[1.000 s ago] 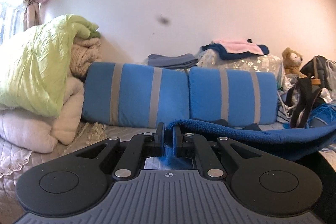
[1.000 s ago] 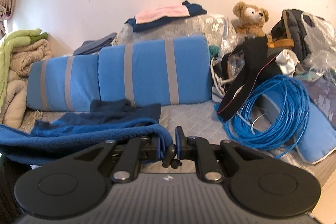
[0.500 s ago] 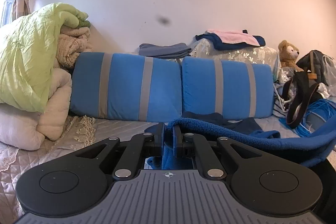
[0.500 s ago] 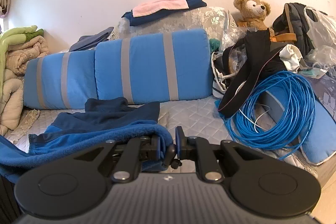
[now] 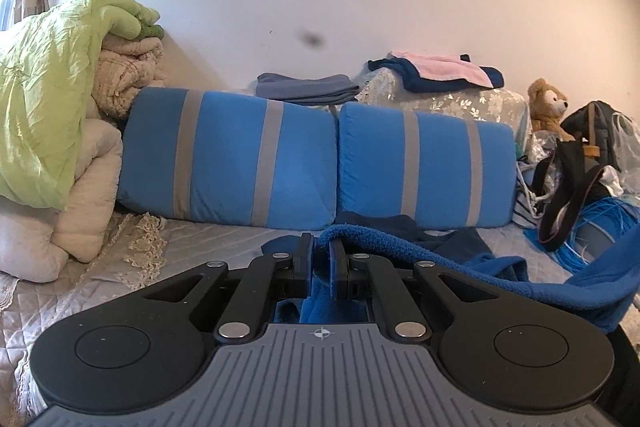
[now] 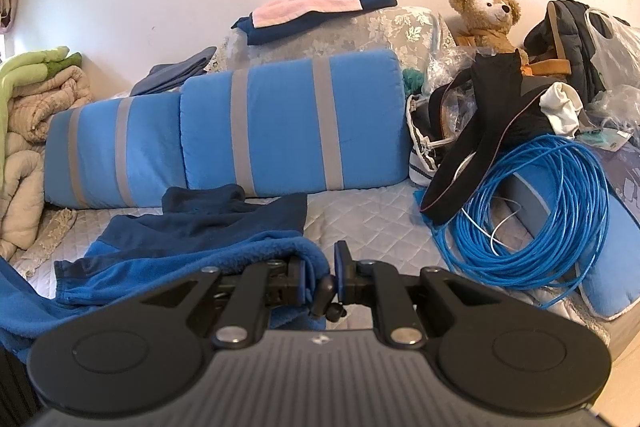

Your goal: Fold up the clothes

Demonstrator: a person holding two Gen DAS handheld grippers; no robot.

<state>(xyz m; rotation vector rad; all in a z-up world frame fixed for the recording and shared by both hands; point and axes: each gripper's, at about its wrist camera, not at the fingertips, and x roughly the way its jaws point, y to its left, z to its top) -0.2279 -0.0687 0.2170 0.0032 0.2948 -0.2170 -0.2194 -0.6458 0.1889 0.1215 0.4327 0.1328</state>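
left gripper point(image 5: 321, 259): pressed together on the hem of the blue fleece garment point(image 5: 500, 267); cloth bunches between the fingers and drops below them.
right gripper point(image 6: 320, 273): pinching the other end of the same hem; the fleece wraps over its left finger, and a dark zip pull or toggle sits in the gap.
garment position: held edge is stretched between the two grippers, sagging in the middle. The rest trails forward onto the bed point(image 6: 372, 223). Dark navy part point(image 6: 224, 215) lies flat near the striped blue cushions point(image 5: 304, 155).
change over last second: both views have dropped and moved forward. In the left view the cushions now sit higher and look larger, and the quilt pile point(image 5: 48, 115) has shifted. More garment now lies on the bed in the right view; a second ago most of it hung off the held edge.
grip change: none, both grippers clamped throughout.
meaning: looks like the held edge is being carried forward and down over the part already lying flat, i.e. a fold in progress, not finished.
next, my guess: lower the edge onto the navy part, align the corners, then release.
risk: thick fleece sags, so the middle may land first and crease. Blue cable coil point(image 6: 532, 211) is near on the right, so keep the right corner off it.
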